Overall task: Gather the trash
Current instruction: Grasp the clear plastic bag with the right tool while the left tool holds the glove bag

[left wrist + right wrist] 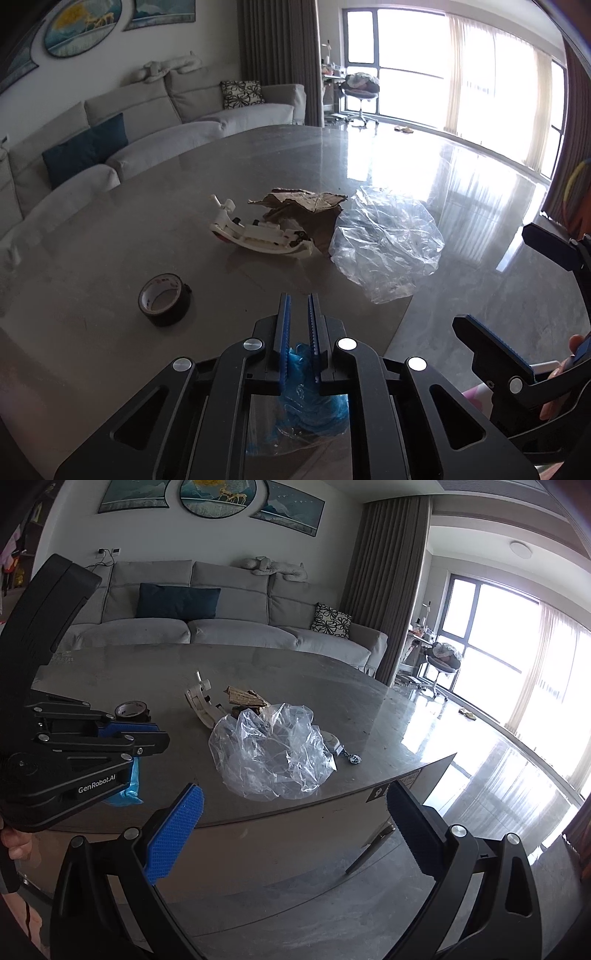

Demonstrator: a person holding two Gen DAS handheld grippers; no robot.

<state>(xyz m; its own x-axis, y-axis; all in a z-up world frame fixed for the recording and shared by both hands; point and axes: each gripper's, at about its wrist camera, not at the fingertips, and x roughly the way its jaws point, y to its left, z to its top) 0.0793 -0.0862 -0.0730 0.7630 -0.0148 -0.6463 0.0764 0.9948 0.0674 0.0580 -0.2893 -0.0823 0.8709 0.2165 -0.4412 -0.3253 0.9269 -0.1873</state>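
On the grey stone table (129, 229) lie a crumpled clear plastic bag (386, 242), torn brown cardboard (299, 206), a broken white plastic piece (255, 236) and a roll of dark tape (164, 299). My left gripper (298, 306) is shut on a blue plastic bag (314, 398) that hangs below its jaws, near the table's front edge. From the right wrist view the left gripper (155, 738) and its blue bag (129, 786) show at left. My right gripper (291, 819) is open and empty, in front of the table edge, facing the clear bag (273, 753).
A small dark keychain-like item (352, 758) lies right of the clear bag. A grey sofa (221, 627) stands behind the table. Glossy floor (480, 221) and large windows are to the right. A stool stands far by the window (441, 664).
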